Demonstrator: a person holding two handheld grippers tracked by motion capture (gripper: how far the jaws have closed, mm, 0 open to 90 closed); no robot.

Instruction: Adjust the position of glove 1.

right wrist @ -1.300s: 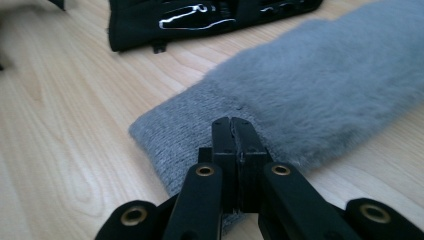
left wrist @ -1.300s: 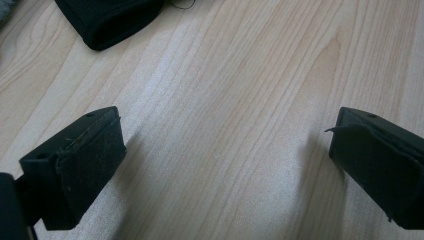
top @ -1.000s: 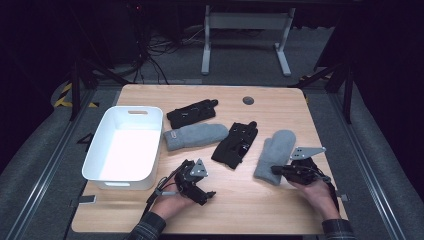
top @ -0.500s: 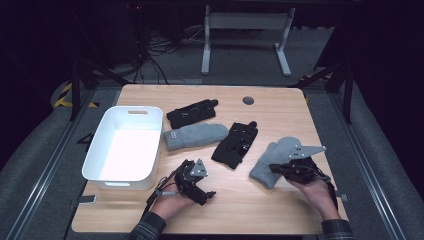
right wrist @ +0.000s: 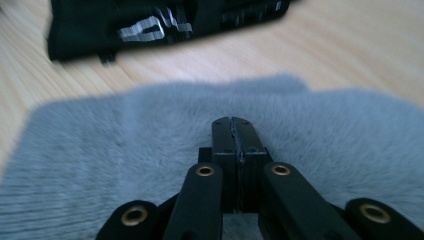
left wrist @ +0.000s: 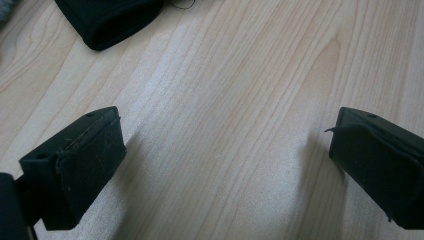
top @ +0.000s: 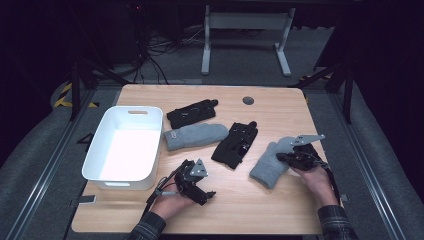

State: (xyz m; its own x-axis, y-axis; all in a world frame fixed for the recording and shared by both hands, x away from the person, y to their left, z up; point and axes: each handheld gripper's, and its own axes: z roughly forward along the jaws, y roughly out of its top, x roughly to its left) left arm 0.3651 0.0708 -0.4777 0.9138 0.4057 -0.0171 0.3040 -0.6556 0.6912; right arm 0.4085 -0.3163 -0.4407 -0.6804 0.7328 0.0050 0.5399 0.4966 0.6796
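Observation:
A grey furry mitten point(top: 267, 165) lies at the right of the wooden table point(top: 280, 210). My right gripper point(top: 281, 157) is shut, its tips pinched into the mitten's upper edge. In the right gripper view the closed jaws point(right wrist: 233, 125) rest on the grey mitten point(right wrist: 125, 150), with a black glove point(right wrist: 165, 25) beyond. My left gripper point(top: 207, 195) stands open near the front edge, over bare wood. Its wide-apart jaws point(left wrist: 225, 145) hold nothing, and a black glove cuff point(left wrist: 107, 17) lies ahead of them.
A white tub point(top: 100, 150) stands at the left. Beside it lie a second grey mitten point(top: 195, 136), a black glove point(top: 236, 145) in the middle and another black glove point(top: 192, 112) behind. A small dark disc point(top: 248, 100) sits near the far edge.
My right hand has shifted across the table, and the grey mitten's upper end has moved and bunched with it. The left hand has stayed put.

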